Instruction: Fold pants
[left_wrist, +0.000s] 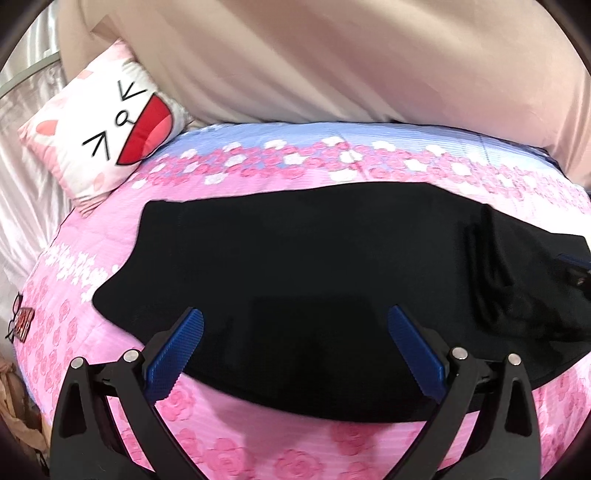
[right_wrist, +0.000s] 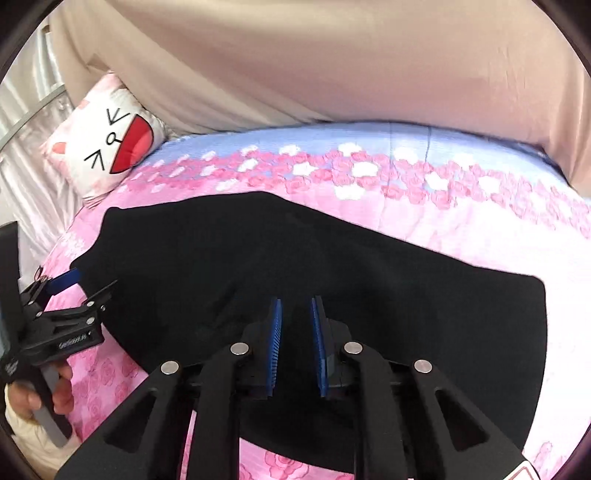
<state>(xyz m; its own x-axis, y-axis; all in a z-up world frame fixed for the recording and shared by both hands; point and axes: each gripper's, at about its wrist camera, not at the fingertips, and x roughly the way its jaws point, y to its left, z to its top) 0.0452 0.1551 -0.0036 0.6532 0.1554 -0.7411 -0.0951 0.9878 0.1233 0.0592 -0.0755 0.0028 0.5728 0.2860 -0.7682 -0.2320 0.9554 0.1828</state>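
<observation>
Left gripper (left_wrist: 295, 325) spread over black pants (left_wrist: 295, 258); right gripper (right_wrist: 295, 306) nearly pressed together, pinching nothing.

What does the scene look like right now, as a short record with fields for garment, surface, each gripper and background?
garment: black pants lying spread out flat, bunched at the right end
surface: pink floral bedspread with a blue band at the far edge
left gripper: jaws wide apart, over the near edge of the pants, holding nothing
right gripper: jaws nearly together over the pants; whether fabric is pinched cannot be told
background: cartoon cat pillow at far left, beige curtain behind the bed
</observation>
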